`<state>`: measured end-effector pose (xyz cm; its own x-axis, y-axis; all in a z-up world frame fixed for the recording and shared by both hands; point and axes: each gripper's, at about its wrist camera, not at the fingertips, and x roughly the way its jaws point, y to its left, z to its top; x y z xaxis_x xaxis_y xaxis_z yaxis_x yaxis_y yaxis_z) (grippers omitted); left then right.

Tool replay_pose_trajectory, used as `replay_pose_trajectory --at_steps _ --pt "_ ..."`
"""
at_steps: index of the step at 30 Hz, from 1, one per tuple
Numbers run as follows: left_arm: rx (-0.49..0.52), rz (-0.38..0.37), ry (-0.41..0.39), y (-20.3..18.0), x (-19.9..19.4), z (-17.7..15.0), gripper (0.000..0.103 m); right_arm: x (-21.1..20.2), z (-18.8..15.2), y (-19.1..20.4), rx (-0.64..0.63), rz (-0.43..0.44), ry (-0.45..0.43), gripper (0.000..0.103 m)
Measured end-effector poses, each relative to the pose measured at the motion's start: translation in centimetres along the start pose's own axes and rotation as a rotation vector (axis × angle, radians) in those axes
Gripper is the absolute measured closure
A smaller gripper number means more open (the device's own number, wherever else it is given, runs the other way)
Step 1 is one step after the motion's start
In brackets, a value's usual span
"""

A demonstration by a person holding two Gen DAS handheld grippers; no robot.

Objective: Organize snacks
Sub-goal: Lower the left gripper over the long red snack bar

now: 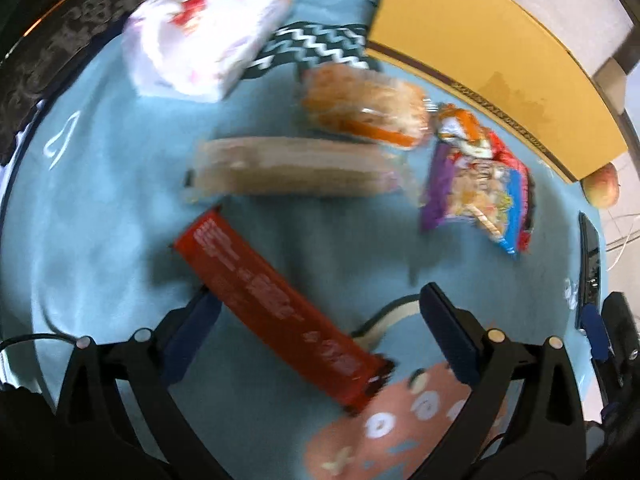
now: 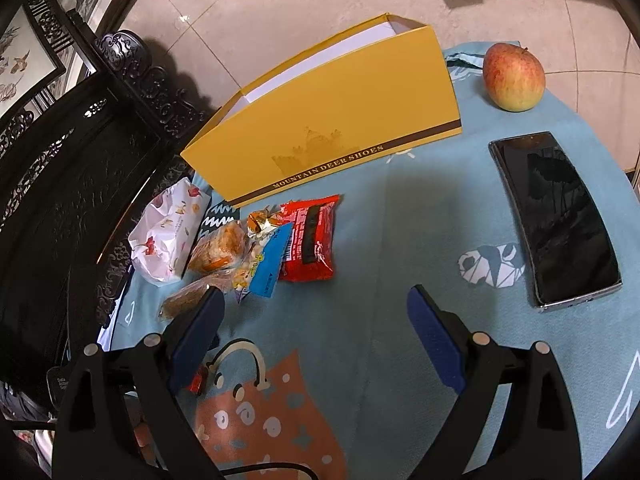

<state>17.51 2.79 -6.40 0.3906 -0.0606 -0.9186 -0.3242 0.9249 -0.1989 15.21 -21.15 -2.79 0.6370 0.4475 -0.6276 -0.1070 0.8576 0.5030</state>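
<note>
The left wrist view is blurred. A long red snack bar (image 1: pixel 276 304) lies slantwise on the blue cloth (image 1: pixel 100 184), between the fingers of my open left gripper (image 1: pixel 316 320) and close to its left finger. Beyond it are a long tan bar pack (image 1: pixel 288 172), an orange bread pack (image 1: pixel 360 108) and a purple-and-blue packet (image 1: pixel 476 184). My right gripper (image 2: pixel 316 320) is open above bare cloth, holding nothing. Ahead and to its left lie a red packet (image 2: pixel 308 240), a blue packet (image 2: pixel 268 264), the bread pack (image 2: pixel 218 248) and the tan bar pack (image 2: pixel 192 292).
An open yellow shoe box (image 2: pixel 328 120) stands on edge behind the snacks. A white floral bag (image 2: pixel 168 232) sits at the left, an apple (image 2: pixel 514 78) at the far right, and a dark phone (image 2: pixel 556 216) lies on the right. Dark carved furniture (image 2: pixel 80 160) borders the table's left side.
</note>
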Motion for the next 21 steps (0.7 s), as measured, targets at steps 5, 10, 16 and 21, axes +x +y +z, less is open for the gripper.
replay_pose_trajectory --at_steps 5,10,16,21 --pt "0.112 -0.128 -0.008 -3.1 -0.9 0.1 0.002 0.2 0.0 -0.1 0.01 -0.004 0.009 0.009" --pt "0.134 -0.091 -0.002 -2.5 -1.1 0.3 0.002 -0.1 0.0 -0.1 0.009 -0.003 0.0 0.009" --pt "-0.023 -0.049 0.032 0.7 0.4 1.4 0.002 0.1 -0.1 0.2 -0.009 -0.012 0.004 0.009" --pt "0.153 -0.021 -0.013 -1.5 -1.1 2.1 0.002 0.1 0.0 -0.1 -0.001 -0.014 0.004 0.009"
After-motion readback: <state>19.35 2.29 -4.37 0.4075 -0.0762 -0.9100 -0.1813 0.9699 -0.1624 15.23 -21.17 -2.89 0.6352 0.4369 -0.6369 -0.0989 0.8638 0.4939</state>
